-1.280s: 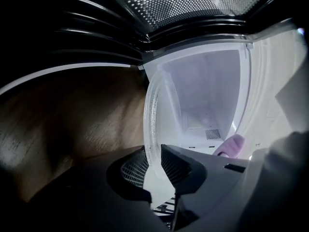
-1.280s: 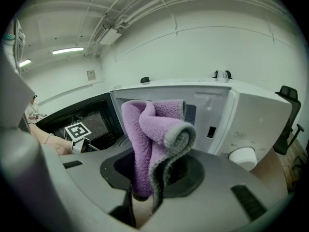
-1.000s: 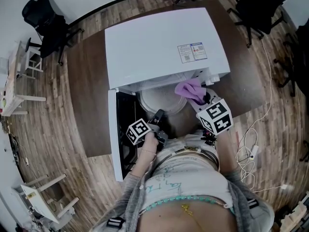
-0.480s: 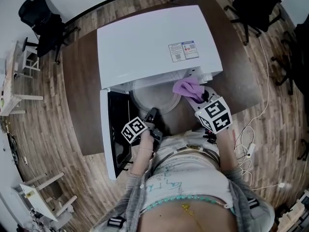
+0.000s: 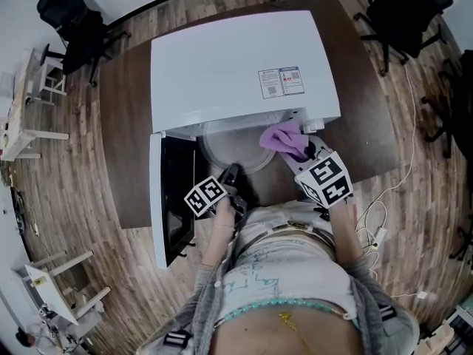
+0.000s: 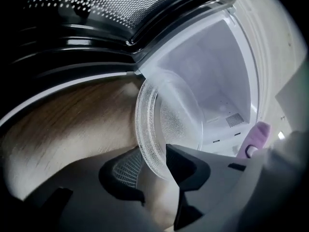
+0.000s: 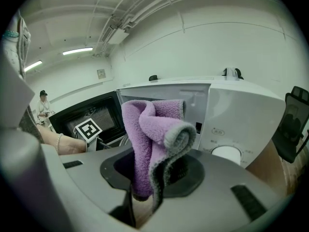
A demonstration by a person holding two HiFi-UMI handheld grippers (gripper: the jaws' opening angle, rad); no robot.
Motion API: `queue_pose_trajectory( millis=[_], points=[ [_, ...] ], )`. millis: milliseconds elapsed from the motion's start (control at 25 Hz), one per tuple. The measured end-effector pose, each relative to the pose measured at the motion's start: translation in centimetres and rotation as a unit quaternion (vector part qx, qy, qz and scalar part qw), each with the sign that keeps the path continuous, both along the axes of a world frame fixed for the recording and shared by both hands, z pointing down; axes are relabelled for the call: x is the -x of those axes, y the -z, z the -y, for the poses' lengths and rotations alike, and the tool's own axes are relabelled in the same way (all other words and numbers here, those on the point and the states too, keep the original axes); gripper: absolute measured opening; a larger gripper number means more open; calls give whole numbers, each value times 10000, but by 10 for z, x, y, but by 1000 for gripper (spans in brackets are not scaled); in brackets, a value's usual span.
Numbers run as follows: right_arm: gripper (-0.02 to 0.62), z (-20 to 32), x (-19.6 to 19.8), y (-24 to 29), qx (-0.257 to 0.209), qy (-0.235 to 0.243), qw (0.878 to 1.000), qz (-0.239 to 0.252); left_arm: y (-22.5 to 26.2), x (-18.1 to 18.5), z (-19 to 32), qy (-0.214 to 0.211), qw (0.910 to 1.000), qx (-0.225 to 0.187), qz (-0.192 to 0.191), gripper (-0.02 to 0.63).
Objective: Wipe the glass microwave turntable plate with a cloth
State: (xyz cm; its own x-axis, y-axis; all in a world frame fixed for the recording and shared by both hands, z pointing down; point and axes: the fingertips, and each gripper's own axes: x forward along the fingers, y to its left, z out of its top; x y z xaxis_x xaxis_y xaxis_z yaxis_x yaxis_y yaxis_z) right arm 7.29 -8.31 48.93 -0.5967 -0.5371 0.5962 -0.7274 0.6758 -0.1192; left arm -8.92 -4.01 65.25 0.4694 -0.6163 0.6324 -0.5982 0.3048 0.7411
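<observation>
The glass turntable plate (image 5: 235, 149) lies half out of the open white microwave (image 5: 236, 65). My left gripper (image 5: 230, 173) sits at the plate's near rim. In the left gripper view the plate (image 6: 169, 122) has its ribbed rim between the left gripper's (image 6: 152, 167) jaws. They have just been opening, and the left pad stands off the glass. My right gripper (image 5: 309, 154) is at the microwave's right front corner, shut on a purple cloth (image 5: 284, 139). In the right gripper view the cloth (image 7: 152, 129) stands up folded out of the right gripper (image 7: 145, 187).
The microwave's door (image 5: 171, 198) hangs open to the left, next to my left hand. Its control panel and white dial (image 7: 226, 153) are just past the cloth. The microwave stands on a dark brown table (image 5: 126, 139). Office chairs (image 5: 403, 13) and floor cables (image 5: 377, 220) surround it.
The view has shifted a little over the microwave. My left gripper stays at the plate's near rim, slightly rolled. The right gripper keeps the cloth in about the same place.
</observation>
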Motion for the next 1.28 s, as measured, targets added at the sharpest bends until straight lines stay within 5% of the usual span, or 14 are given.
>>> queue_pose_trajectory(
  millis=[360, 560, 960, 1280],
  points=[
    [115, 3, 1, 2, -2, 473, 9989, 76, 3, -5, 1, -5, 9961, -75, 880, 175],
    [115, 6, 3, 7, -59, 647, 9979, 73, 1, -1, -2, -501, 9809, -138, 1877, 176],
    [115, 6, -8, 8, -123, 560, 9983, 57, 0, -2, -2, -812, 9718, -101, 2213, 184],
    [115, 4, -12, 9, -214, 267, 9993, 140, -3, -5, -5, -1678, 9547, 176, 2452, 189]
  ],
)
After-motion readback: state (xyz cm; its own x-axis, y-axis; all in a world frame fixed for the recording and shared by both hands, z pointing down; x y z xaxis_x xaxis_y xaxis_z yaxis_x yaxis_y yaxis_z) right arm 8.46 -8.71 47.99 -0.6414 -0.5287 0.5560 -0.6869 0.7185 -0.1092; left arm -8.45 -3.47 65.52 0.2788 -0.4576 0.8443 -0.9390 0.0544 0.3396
